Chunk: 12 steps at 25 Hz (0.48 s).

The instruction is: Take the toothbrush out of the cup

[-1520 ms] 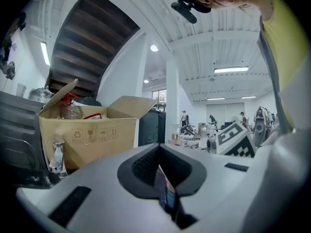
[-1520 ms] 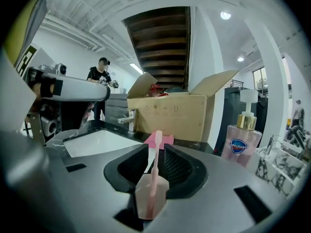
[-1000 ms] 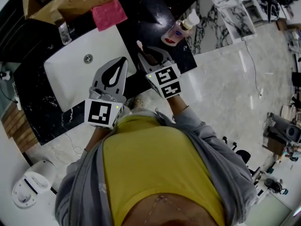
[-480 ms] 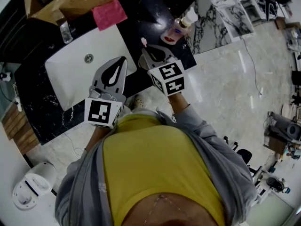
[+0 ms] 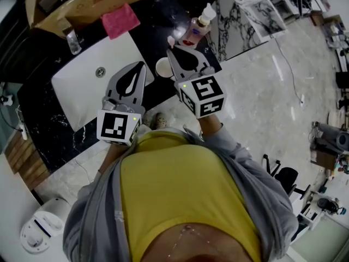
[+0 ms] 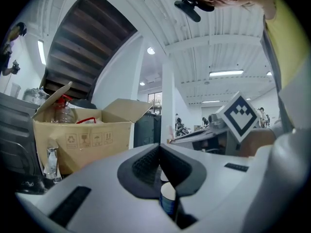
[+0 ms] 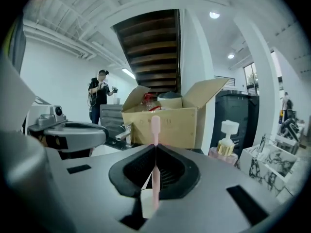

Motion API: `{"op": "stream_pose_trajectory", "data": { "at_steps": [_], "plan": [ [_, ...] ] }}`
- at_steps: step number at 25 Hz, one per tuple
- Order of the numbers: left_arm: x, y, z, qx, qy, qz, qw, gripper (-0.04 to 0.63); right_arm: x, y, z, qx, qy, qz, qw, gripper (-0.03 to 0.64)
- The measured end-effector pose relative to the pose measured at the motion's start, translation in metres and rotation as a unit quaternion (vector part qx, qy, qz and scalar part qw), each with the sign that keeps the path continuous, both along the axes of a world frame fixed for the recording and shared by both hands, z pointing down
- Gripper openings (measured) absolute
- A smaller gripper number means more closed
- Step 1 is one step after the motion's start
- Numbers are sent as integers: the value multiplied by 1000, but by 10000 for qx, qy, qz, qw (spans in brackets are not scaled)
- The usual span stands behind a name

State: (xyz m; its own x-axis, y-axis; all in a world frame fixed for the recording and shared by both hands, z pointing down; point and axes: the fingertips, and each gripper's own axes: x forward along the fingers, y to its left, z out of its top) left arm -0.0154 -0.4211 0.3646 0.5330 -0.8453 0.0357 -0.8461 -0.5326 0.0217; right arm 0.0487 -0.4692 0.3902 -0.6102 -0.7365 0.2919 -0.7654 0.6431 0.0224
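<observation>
**Toothbrush gripped beside the cup**

One sink (image 5: 82, 83) lies leftmost. Your left gripper (image 5: 143, 67) has its jaws together on nothing. One white cup (image 5: 162, 67) is next. Your right gripper (image 5: 172, 52) has just closed on the one upright pink toothbrush (image 7: 155, 130). One pump bottle (image 5: 195, 30) stands beyond.

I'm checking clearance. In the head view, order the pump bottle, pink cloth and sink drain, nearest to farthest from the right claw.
1. pump bottle, just up-right of the right claw.
2. pink cloth, up-left, behind the sink.
3. sink drain, far left in the basin.
</observation>
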Motion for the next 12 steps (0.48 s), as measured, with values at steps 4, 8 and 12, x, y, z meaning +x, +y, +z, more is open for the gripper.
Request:
{"op": "stream_pose_trajectory", "data": {
  "at_steps": [4, 8, 12],
  "plan": [
    [4, 1, -13, 153, -16, 55, 9999, 0, 16, 12, -34, 408, -247, 338, 9983, 23],
    [11, 1, -29, 298, -19, 104, 9995, 0, 37, 26, -63, 793, -467, 766, 9928, 23],
    [17, 4, -44, 415, -33, 136, 9990, 0, 58, 41, -84, 1151, -570, 1211, 9843, 23]
  ]
}}
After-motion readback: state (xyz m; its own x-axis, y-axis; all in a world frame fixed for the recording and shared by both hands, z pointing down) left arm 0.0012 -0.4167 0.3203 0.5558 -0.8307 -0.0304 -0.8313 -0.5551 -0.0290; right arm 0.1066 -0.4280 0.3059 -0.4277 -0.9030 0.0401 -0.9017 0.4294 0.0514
